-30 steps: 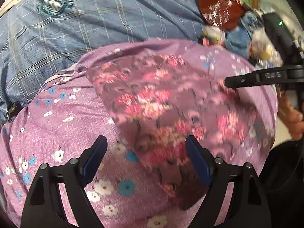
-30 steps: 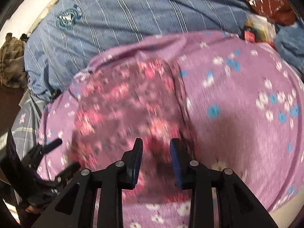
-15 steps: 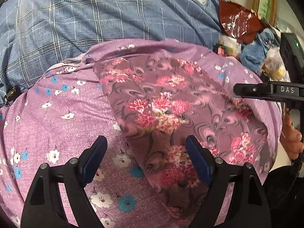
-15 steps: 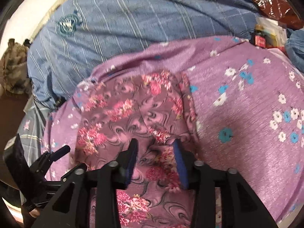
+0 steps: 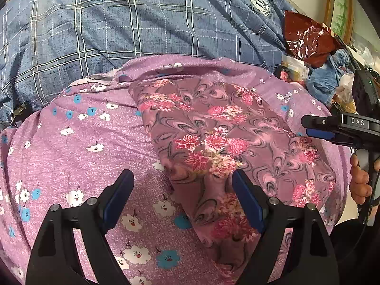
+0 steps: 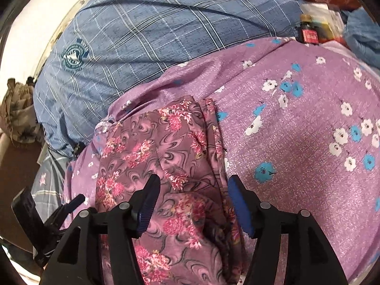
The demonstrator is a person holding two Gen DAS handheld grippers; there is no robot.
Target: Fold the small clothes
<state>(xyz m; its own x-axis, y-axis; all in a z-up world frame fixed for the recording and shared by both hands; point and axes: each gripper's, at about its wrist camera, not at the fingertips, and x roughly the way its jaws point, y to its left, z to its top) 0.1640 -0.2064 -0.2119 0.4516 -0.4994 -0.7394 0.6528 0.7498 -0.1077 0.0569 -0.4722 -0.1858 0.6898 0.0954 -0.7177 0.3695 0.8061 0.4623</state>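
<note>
A folded mauve garment with pink flowers (image 5: 218, 140) (image 6: 161, 152) lies flat on a purple cloth printed with white and blue flowers (image 5: 71, 147) (image 6: 296, 142). My left gripper (image 5: 181, 190) hangs open over the garment's left edge, nothing between its fingers. Over the garment's near end my right gripper (image 6: 192, 194) has its jaws opening; the fabric lies below them and the pads do not press on it. The right gripper (image 5: 318, 128) also shows at the right edge of the left wrist view, with a hand (image 5: 359, 180) under it.
A blue checked bedcover (image 5: 118, 30) (image 6: 154, 28) fills the far side. A red foil bag (image 5: 306, 38), a blue cloth bundle (image 5: 330, 76) and small bottles (image 6: 308, 30) crowd the far right. A crumpled patterned cloth (image 6: 16, 109) lies at the left edge.
The right gripper's jaws have spread from nearly shut to wide and let the garment go. The garment has settled flat. Both grippers have shifted a little across the cloth.
</note>
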